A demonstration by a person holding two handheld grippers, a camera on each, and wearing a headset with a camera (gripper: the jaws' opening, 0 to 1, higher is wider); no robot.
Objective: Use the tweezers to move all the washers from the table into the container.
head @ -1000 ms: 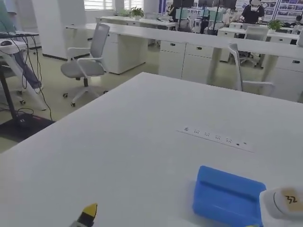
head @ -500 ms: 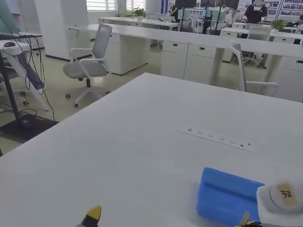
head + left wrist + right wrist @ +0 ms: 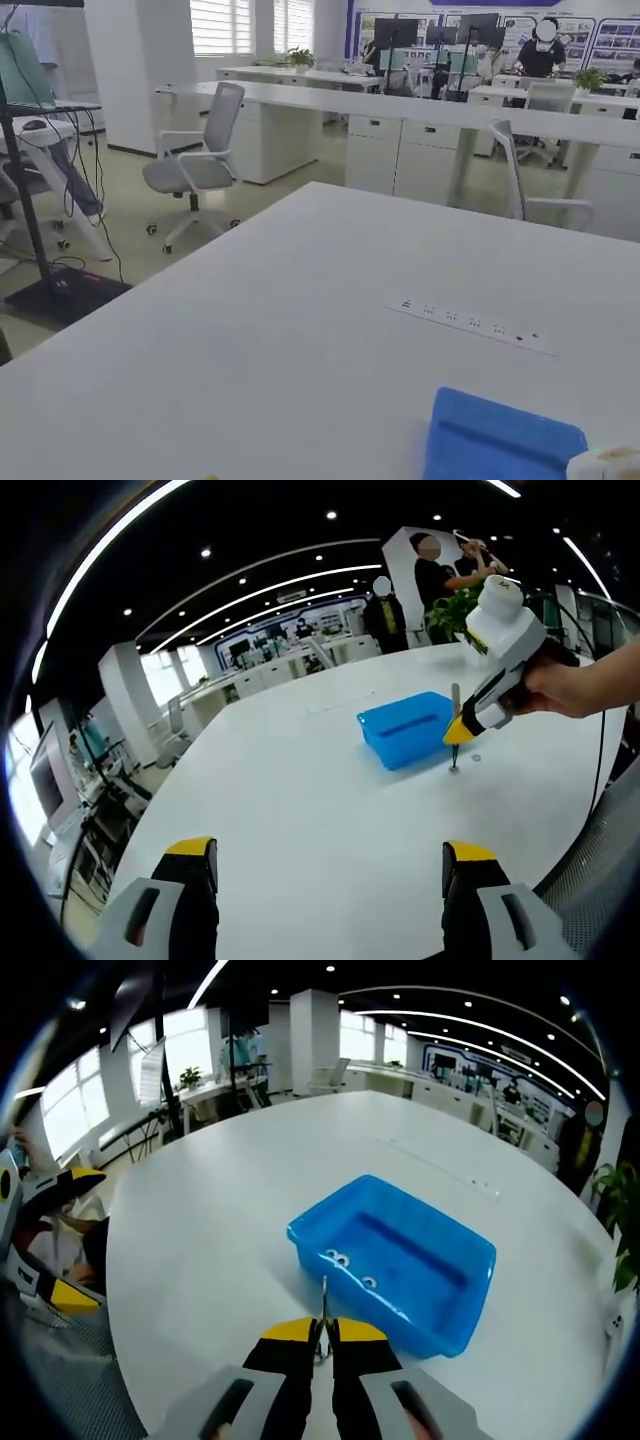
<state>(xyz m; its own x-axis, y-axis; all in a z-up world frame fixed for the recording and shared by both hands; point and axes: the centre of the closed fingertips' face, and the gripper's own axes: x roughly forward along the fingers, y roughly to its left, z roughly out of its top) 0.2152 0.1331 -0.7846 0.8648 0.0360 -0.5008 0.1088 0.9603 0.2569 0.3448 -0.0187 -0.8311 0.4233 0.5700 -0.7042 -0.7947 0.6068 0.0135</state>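
The container (image 3: 430,1270) is a rectangular tray of glossy blue plastic with rounded corners. It stands on the smooth white table (image 3: 200,1220), and three small metal washers (image 3: 343,1259) lie on its floor close to the wall facing the right gripper (image 3: 322,1332). This gripper's yellow-tipped jaws are pressed together on the thin steel tweezers (image 3: 323,1300), whose points reach down just outside that wall. The left gripper (image 3: 328,865) grasps nothing, its jaws spread wide, well apart from the container.

The blue rectangular plastic container (image 3: 420,1325) looks glossy, slightly translucent; the white bench (image 3: 220,1210) is smooth and matt; the slim tweezers (image 3: 323,1305) are bare metal.
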